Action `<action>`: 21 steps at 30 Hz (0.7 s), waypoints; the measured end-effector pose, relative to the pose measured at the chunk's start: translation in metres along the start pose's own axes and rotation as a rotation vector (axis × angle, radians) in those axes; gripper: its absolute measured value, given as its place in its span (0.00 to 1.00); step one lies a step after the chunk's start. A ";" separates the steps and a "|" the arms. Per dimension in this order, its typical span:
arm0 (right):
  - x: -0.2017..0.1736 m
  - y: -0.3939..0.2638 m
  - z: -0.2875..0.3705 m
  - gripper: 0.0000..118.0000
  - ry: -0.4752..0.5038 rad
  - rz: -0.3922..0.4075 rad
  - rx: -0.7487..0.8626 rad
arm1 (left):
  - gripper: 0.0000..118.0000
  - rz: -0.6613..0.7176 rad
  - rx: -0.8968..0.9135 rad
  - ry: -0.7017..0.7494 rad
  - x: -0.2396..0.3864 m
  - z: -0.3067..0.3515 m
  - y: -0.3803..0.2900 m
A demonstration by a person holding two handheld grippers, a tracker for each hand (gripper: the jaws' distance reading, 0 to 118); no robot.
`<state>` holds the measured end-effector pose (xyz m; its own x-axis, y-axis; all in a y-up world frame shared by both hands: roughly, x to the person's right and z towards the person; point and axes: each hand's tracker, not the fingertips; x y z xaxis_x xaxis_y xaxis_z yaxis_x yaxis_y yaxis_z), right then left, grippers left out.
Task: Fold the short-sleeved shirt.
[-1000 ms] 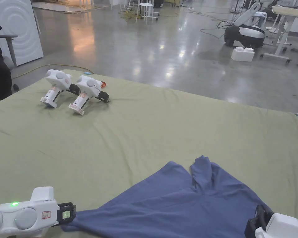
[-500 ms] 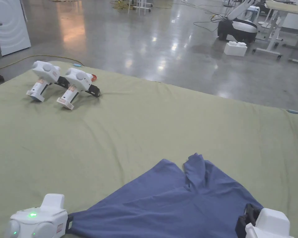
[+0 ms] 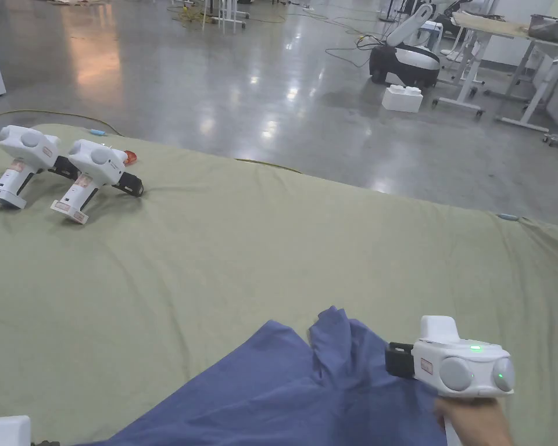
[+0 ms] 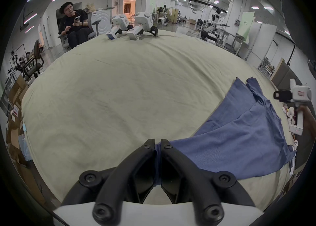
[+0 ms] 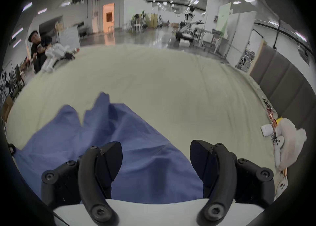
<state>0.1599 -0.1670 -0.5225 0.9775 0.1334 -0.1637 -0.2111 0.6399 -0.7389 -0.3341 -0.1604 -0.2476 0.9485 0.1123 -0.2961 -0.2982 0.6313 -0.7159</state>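
A blue short-sleeved shirt (image 3: 283, 389) lies spread on the olive-green bed sheet (image 3: 260, 244), near its front edge. In the left gripper view my left gripper (image 4: 157, 142) is shut on a corner of the shirt (image 4: 239, 135), with blue cloth pinched between its jaws. My right gripper (image 5: 155, 147) hovers above the shirt (image 5: 119, 144) with its jaws wide apart and nothing between them. In the head view the right gripper (image 3: 397, 360) is raised over the shirt's right side, held by a hand (image 3: 475, 421).
Two spare white grippers (image 3: 92, 177) lie at the sheet's far left. A person (image 4: 73, 24) sits in a chair beyond that corner. A white cloth bundle (image 5: 287, 144) and small items lie at the sheet's right edge. Polished floor, tables and a robot base (image 3: 403, 61) stand behind.
The right gripper has let go of the shirt, risen and moved up over its right side. The left gripper has dropped toward the bottom-left corner. The head camera has panned right.
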 end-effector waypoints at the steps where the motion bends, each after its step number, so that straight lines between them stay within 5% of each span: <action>1: 0.000 0.001 -0.012 0.73 0.007 0.016 -0.034 | 0.03 0.001 0.004 -0.001 0.000 0.000 0.001; 9: 0.004 0.005 -0.070 0.68 0.073 0.035 -0.160 | 0.03 0.019 -0.002 -0.001 0.001 -0.003 0.005; 12: 0.003 0.009 -0.067 0.44 0.111 0.044 -0.152 | 0.03 0.007 -0.009 0.008 0.005 -0.003 0.003; 13: 0.001 0.008 -0.062 0.31 0.127 0.050 -0.145 | 0.03 0.008 -0.010 0.008 0.005 -0.003 0.003; 14: -0.002 0.008 -0.060 0.06 0.125 0.068 -0.134 | 0.03 0.009 -0.008 0.008 0.005 -0.003 0.003; 17: -0.009 0.004 -0.051 0.03 0.101 0.131 -0.119 | 0.03 -0.001 0.002 0.016 0.008 -0.001 0.004; 21: -0.001 0.001 -0.026 0.03 0.065 0.054 -0.044 | 0.03 0.002 0.037 0.009 0.008 0.006 0.008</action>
<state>0.1589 -0.1862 -0.5407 0.9624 0.1166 -0.2453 -0.2652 0.5990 -0.7556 -0.3284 -0.1501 -0.2519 0.9469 0.1071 -0.3033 -0.2960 0.6591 -0.6913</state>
